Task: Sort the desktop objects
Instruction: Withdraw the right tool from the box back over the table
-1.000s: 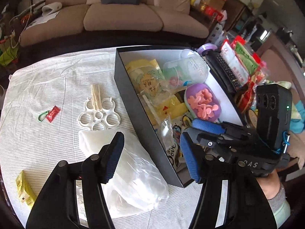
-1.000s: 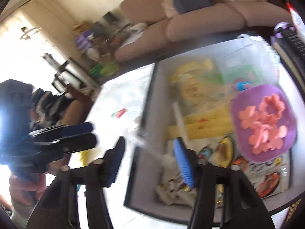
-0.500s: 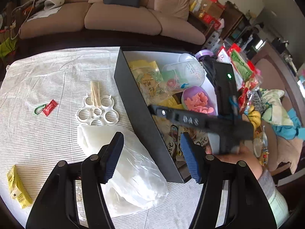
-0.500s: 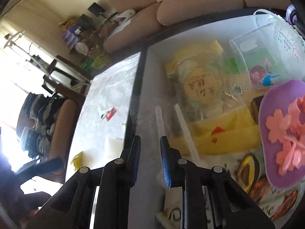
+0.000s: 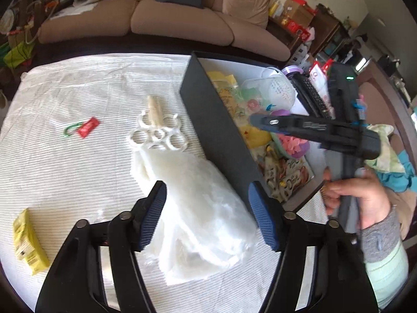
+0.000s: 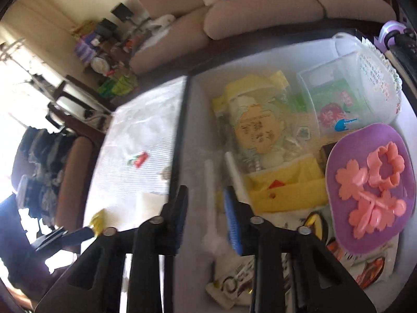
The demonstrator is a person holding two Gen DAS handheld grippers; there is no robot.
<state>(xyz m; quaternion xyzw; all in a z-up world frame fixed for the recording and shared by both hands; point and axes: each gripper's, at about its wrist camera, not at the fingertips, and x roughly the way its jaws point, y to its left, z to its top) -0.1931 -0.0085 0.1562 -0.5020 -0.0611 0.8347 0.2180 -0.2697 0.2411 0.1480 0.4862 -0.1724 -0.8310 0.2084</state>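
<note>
In the left wrist view we have the left hand-held gripper (image 5: pixel 208 216) just widened, empty, over the crumpled white plastic bag (image 5: pixel 192 203), loose worktop items beyond unsorted; in the right wrist view our right hand-held gripper (image 6: pixel 206 219), just reopened, releases a white stick (image 6: pixel 211 195) into the well-filled black cardboard box (image 6: pixel 179 140).

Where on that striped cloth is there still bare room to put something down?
Bare cloth lies behind the red tag and white ring holder, toward the sofa, and between the yellow packet and white plastic bag. The black box is crowded.
</note>
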